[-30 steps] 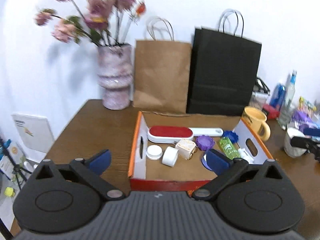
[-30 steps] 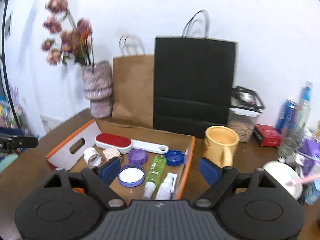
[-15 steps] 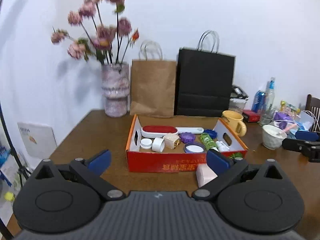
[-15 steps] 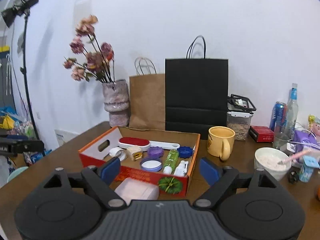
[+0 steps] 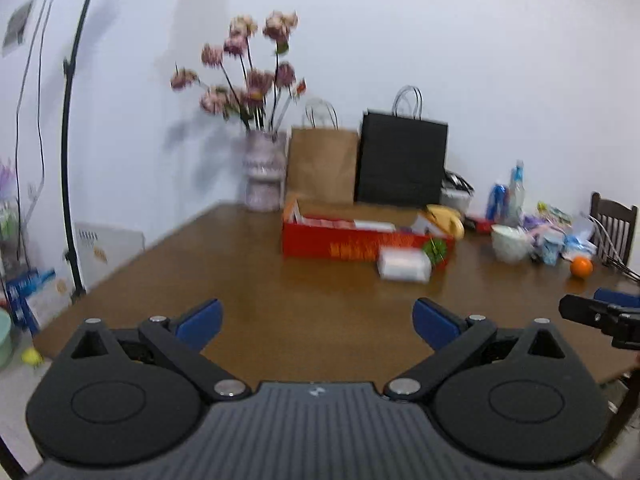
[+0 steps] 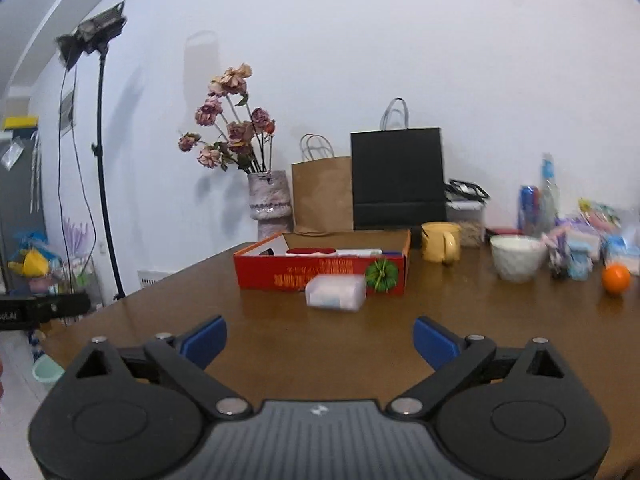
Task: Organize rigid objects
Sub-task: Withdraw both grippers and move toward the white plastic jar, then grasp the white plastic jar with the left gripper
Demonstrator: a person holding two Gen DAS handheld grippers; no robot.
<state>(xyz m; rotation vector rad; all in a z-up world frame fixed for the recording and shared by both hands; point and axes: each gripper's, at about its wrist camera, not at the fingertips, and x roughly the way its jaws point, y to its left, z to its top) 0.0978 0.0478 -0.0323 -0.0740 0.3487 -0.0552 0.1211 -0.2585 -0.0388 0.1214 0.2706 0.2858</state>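
Observation:
A red cardboard box stands far off on the brown table and holds small rigid items, mostly hidden by its wall. A pale plastic case lies on the table in front of it, beside a green round thing. My left gripper is open and empty, low over the near table. My right gripper is open and empty too, and its black tip shows in the left wrist view.
A vase of flowers, a brown paper bag and a black bag stand at the back. A yellow mug, a white bowl, bottles and an orange crowd the right side. A light stand is left.
Both grippers have pulled far back from the box and dropped lower; the box now looks small and distant. Both stayed open and empty.

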